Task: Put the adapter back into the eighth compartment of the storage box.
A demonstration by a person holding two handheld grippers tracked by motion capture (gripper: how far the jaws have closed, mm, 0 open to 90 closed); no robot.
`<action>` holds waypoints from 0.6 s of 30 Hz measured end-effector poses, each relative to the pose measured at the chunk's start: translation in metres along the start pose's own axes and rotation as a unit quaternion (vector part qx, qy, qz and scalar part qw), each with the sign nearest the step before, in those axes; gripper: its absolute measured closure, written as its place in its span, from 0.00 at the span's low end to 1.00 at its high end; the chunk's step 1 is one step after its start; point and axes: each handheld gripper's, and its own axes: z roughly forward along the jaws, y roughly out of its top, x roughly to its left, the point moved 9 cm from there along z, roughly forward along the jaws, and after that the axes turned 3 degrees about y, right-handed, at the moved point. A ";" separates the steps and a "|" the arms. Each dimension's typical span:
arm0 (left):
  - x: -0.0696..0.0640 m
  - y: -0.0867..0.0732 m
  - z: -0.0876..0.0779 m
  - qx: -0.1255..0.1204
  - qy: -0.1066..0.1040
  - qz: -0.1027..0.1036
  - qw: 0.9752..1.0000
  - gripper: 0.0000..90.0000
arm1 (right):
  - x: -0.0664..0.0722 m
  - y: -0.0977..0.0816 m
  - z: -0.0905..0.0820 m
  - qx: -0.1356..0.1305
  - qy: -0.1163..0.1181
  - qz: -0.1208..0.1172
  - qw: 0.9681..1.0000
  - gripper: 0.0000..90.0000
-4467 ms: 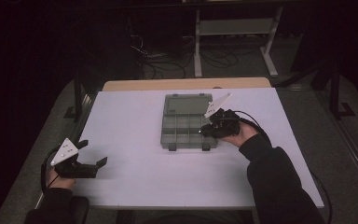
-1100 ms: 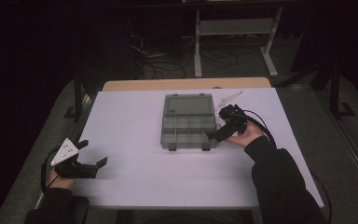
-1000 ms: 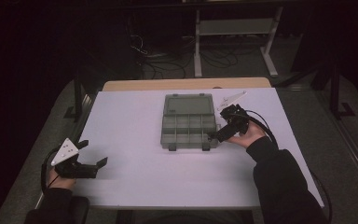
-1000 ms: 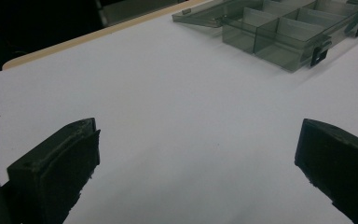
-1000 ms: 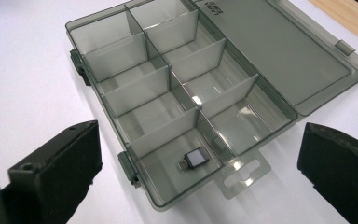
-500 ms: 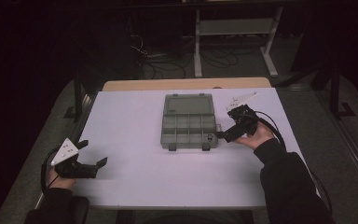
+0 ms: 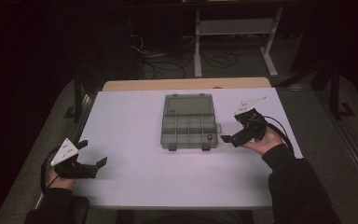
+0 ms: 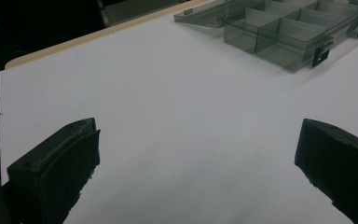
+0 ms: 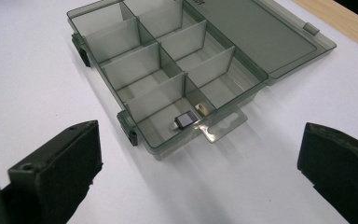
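A clear grey compartment box (image 7: 189, 122) lies in the middle of the white table (image 7: 135, 116), its lid (image 9: 256, 32) folded flat open at the far side. In the right gripper view a small black part (image 9: 186, 120) and a small metal piece (image 9: 200, 108) lie in the corner compartment nearest the box's hanging tab. My right gripper (image 7: 230, 128) stands open just right of the box, empty, jaws pointing at it. Near the table's front left corner my left gripper (image 7: 93, 152) rests open and empty, with the box (image 8: 289, 32) far ahead of it.
A wooden strip (image 7: 186, 84) runs along the table's far edge. Beyond it the dark floor holds cables (image 7: 168, 60) and a metal stand (image 7: 235, 32). Bare white tabletop lies between the two grippers.
My right gripper has drawn back from the box's right side to the right and a little nearer the person. The left gripper has stayed still.
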 end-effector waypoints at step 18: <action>0.000 0.000 0.000 -0.001 0.000 0.000 1.000 0.00 | 0.005 -0.014 -0.014 -0.021 0.013 0.019 1.000 0.00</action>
